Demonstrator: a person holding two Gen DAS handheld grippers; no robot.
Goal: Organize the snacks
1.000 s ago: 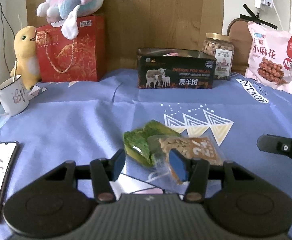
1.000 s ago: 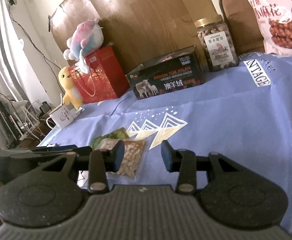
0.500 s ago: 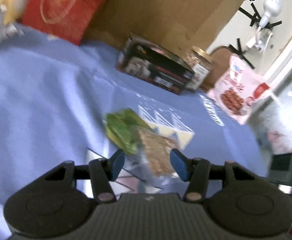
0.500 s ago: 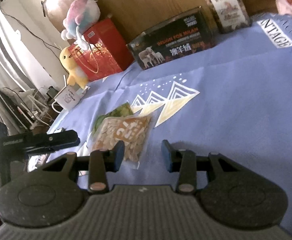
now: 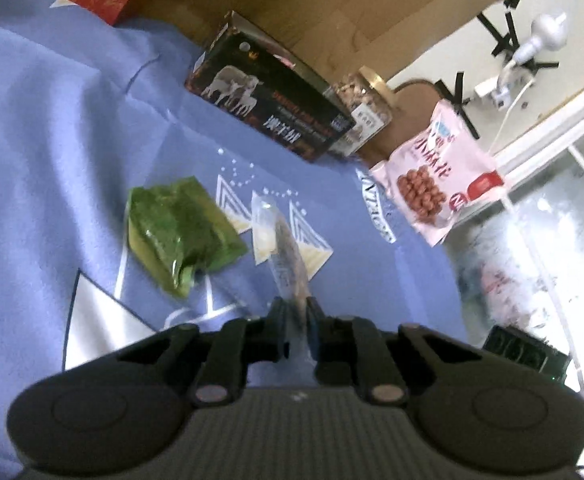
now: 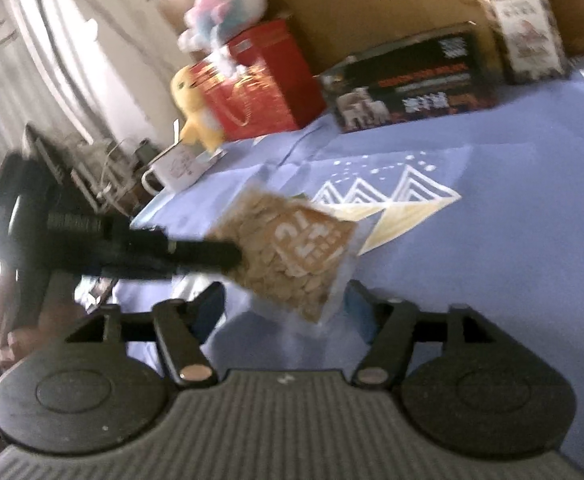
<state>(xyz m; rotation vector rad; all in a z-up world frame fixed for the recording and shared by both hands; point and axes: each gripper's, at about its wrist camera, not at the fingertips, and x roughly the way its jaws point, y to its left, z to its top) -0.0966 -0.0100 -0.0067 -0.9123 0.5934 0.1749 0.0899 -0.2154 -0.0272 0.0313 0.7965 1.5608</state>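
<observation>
On the blue tablecloth (image 5: 51, 128), near its printed triangles: two snack packets, one lying and one lifted.
Left gripper (image 5: 295, 312): clenched on the edge of the clear nut packet (image 5: 287, 256); from this camera the packet is seen edge-on, standing up between the two fingers.
Nut packet, other camera: the same clear nut packet (image 6: 292, 256) hangs above the cloth, held at its left side by the black fingers of the left gripper (image 6: 227, 258); an orange label is on its front.
Right gripper (image 6: 285, 306): its jaws are opening and stand wide; the lower corner of the packet hangs between the fingers, and it seems that the pads do not touch it, though the picture is blurred.
Green packet (image 5: 179, 232): flat on the cloth, just to the left of the held packet, apart from it.
Back of the table: a black box with sheep picture (image 5: 267, 92), open at the top; just beside it a jar of nuts (image 5: 366, 104); further right a pink snack bag (image 5: 440, 176) leaning upright.
Left side, right camera: a red gift bag (image 6: 259, 88) with a plush toy (image 6: 227, 4) on top, a yellow plush (image 6: 191, 108) and a white mug (image 6: 175, 168) near it.
</observation>
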